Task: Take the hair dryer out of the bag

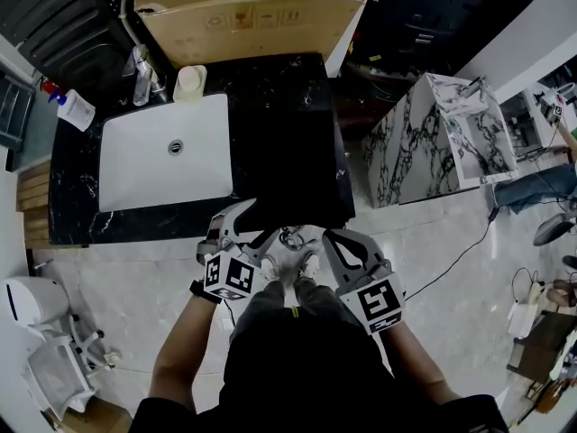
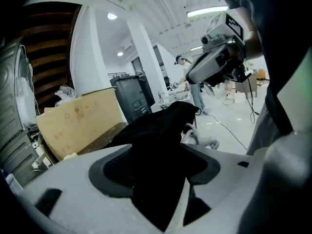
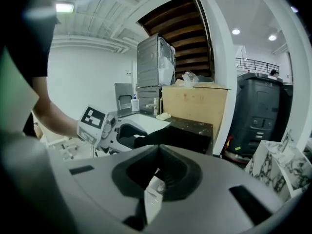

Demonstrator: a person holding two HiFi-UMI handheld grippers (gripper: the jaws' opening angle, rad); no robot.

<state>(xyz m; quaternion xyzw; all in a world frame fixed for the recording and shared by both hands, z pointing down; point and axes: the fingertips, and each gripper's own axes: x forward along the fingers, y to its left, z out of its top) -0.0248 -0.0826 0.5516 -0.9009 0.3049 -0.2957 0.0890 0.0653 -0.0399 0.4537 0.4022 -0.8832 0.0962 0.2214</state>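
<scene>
Two grippers flank a black fabric bag [image 2: 161,126]: its cloth is passed loosely between the left gripper's [image 2: 161,167] parted jaws and is pinched by the right gripper's [image 3: 157,172] clenched jaws; hair dryer unseen.

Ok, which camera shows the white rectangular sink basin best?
The head view: it shows the whole white rectangular sink basin from above, drain included. The right gripper view catches only a foreshortened strip of it; the left gripper view doesn't show it.
</scene>
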